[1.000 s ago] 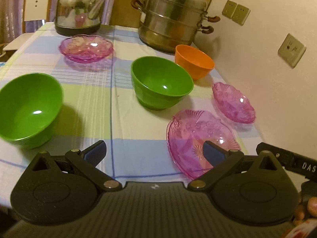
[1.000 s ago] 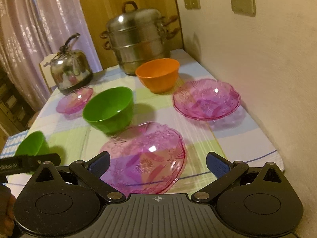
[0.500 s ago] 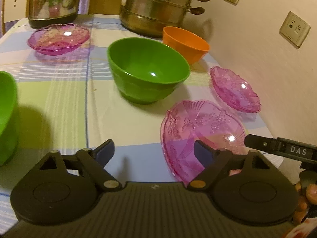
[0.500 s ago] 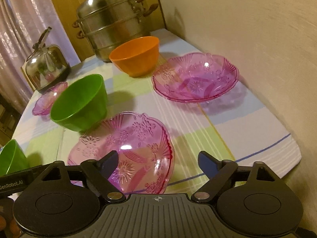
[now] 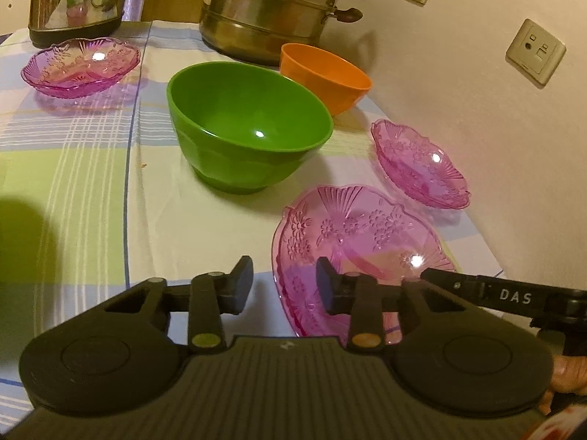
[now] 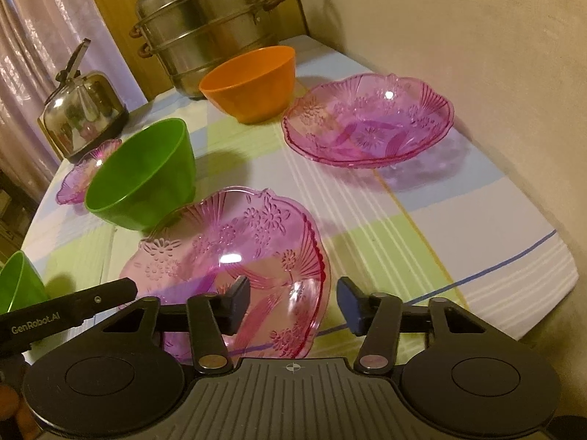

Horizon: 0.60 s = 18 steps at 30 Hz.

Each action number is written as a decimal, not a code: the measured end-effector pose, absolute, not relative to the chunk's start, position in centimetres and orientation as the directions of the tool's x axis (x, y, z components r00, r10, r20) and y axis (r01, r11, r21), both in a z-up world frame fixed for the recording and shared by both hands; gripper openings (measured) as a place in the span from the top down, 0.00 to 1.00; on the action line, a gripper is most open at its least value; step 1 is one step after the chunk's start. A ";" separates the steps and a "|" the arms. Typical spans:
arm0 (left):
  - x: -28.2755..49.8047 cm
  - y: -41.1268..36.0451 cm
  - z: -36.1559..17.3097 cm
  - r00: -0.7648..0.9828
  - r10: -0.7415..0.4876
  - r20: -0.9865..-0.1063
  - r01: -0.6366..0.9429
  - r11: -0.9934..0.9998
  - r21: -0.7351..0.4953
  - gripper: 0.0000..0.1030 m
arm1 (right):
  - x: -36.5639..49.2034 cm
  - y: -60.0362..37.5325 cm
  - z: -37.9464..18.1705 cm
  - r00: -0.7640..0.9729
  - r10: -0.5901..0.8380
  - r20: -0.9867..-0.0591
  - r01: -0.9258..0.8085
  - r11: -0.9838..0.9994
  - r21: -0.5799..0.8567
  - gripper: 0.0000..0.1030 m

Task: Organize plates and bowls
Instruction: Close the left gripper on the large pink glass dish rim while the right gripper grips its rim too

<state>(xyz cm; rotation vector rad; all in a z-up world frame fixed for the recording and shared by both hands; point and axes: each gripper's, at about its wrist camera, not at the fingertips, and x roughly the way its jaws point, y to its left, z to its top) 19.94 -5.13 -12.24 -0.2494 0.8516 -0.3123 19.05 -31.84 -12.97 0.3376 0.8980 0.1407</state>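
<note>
A large pink glass dish (image 5: 367,242) (image 6: 227,253) lies at the near edge of the checked tablecloth. My left gripper (image 5: 284,288) straddles its left rim, one finger outside and one inside; its jaws are closing and a gap still shows at the pads. My right gripper (image 6: 291,306) straddles the dish's right rim the same way, jaws closing, pads apart from the glass. Behind the dish stand a green bowl (image 5: 249,124) (image 6: 146,176) and an orange bowl (image 5: 323,73) (image 6: 253,80). A second pink dish (image 5: 422,165) (image 6: 370,121) sits by the wall.
A third pink dish (image 5: 80,66) lies far left, and another green bowl (image 6: 18,282) stands at the near left. A steel steamer pot (image 5: 271,11) and a kettle (image 5: 77,0) stand at the back. The wall (image 6: 495,91) runs close along the right side.
Both grippers have come down and forward onto the near pink dish. Their jaws have narrowed from wide open to a small gap around its opposite rims.
</note>
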 end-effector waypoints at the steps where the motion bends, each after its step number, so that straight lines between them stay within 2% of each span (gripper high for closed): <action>1: 20.0 -5.2 -12.3 0.617 -0.368 -0.696 0.171 0.925 -0.338 0.71 | 19.1 -31.8 -13.1 0.617 0.259 -0.743 0.023 0.938 0.346 0.55; 7: 20.0 -5.2 -12.5 0.611 -0.375 -0.697 0.169 0.922 -0.347 0.80 | 19.0 -31.7 -12.9 0.626 0.235 -0.744 0.045 0.941 0.335 0.68; 13: 20.2 -5.3 -12.7 0.611 -0.376 -0.697 0.161 0.921 -0.356 0.81 | 18.8 -31.4 -13.0 0.629 0.204 -0.750 0.044 0.954 0.297 0.74; 18: 20.4 -5.1 -12.9 0.608 -0.373 -0.701 0.151 0.921 -0.359 0.86 | 18.8 -31.3 -13.1 0.631 0.194 -0.751 0.044 0.958 0.284 0.78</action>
